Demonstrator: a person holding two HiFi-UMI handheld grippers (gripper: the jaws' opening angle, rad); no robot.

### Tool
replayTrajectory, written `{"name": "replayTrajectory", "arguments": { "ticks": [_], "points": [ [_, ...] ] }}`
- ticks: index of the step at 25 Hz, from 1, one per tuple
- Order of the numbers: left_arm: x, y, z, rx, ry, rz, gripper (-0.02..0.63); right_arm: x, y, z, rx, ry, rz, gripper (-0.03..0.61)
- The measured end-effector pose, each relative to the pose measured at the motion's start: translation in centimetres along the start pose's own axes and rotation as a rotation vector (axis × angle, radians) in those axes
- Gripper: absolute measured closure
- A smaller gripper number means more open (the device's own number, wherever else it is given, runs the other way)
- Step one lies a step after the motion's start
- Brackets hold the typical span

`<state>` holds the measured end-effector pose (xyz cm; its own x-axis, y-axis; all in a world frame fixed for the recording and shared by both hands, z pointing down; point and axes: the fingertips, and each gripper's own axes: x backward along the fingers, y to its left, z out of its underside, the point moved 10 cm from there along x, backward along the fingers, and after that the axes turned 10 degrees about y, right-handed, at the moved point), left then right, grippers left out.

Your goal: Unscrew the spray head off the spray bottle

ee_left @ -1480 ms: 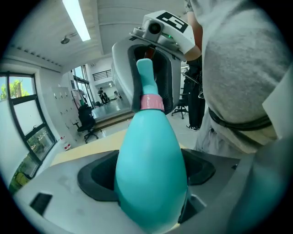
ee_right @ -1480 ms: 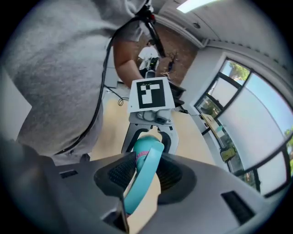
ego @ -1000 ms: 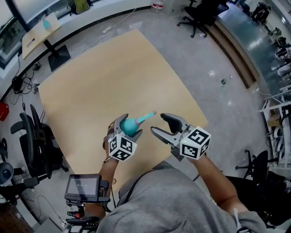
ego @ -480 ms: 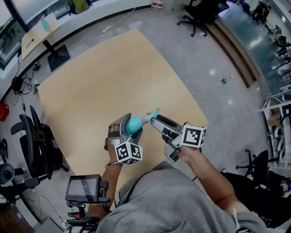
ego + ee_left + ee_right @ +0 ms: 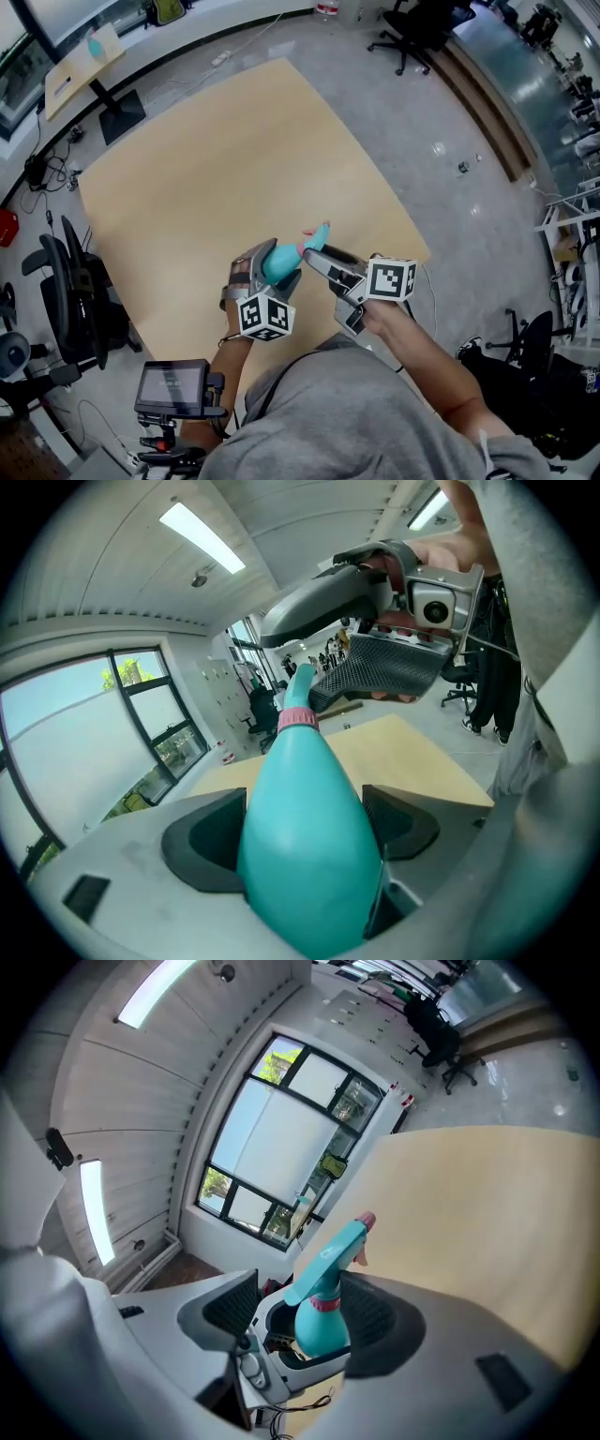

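Observation:
A teal spray bottle (image 5: 276,262) is held above the tan table (image 5: 225,150), with my left gripper (image 5: 269,266) shut on its body. In the left gripper view the bottle (image 5: 305,841) fills the space between both pads, and its pink collar (image 5: 298,718) points away. The teal spray head (image 5: 330,1252) with its pink nozzle tip lies between the jaws of my right gripper (image 5: 305,1309). That gripper is open: one pad (image 5: 375,1321) sits close by the collar, while the other stands off with a gap. From the head view the right gripper (image 5: 317,255) straddles the spray head (image 5: 315,235).
Both grippers hover over the table's near corner, by its edge (image 5: 412,248). A black office chair (image 5: 80,291) stands at the left and a screen device (image 5: 173,384) sits near my left arm. More chairs (image 5: 412,33) and grey floor lie beyond the table.
My right gripper has moved left from beside the bottle onto the spray head, and its jaws have narrowed around it. The left gripper has kept its hold and tilted the bottle slightly.

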<state>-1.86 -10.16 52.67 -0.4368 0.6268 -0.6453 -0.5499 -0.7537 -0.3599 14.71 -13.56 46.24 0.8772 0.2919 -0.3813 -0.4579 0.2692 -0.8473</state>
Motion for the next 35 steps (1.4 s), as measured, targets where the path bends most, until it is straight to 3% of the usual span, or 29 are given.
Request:
{"name": "replayTrajectory", "arguments": {
  "ticks": [4,8,9,11,14,18,23,29,35],
  "points": [
    [0.2,0.1,-0.2,0.154,-0.054,0.078,0.225,-0.3,0.6,-0.1,0.025,-0.039,-0.005,0.304],
    [0.4,0.1,-0.8,0.231,-0.114,0.125,0.225,-0.2,1.4,-0.5,0.108,-0.079,0.010,0.307],
    [0.5,0.2,-0.8,0.247,-0.134,0.135,0.225,-0.1,1.5,-0.5,0.131,-0.077,0.012,0.321],
    [0.8,0.2,-0.8,0.271,-0.178,0.159,0.225,0.2,1.6,-0.6,0.161,-0.067,0.004,0.428],
    [1.1,0.3,-0.9,0.301,-0.243,0.226,0.227,0.7,1.9,-0.9,0.203,-0.047,-0.023,0.462],
    [1.7,0.8,-1.4,0.380,-0.355,0.395,0.227,1.2,2.6,-1.4,0.271,-0.018,-0.080,0.483],
    [2.8,0.8,-1.2,0.396,-0.487,0.660,0.227,2.0,3.7,-1.2,0.392,0.074,-0.217,0.483],
    [5.3,1.2,-1.1,0.345,-0.657,0.961,0.227,2.1,6.5,-1.0,0.601,0.199,-0.486,0.483],
    [6.5,0.2,-2.5,0.360,-0.767,1.172,0.226,2.4,7.5,-1.3,0.627,0.313,-0.721,0.483]
  ]
}}
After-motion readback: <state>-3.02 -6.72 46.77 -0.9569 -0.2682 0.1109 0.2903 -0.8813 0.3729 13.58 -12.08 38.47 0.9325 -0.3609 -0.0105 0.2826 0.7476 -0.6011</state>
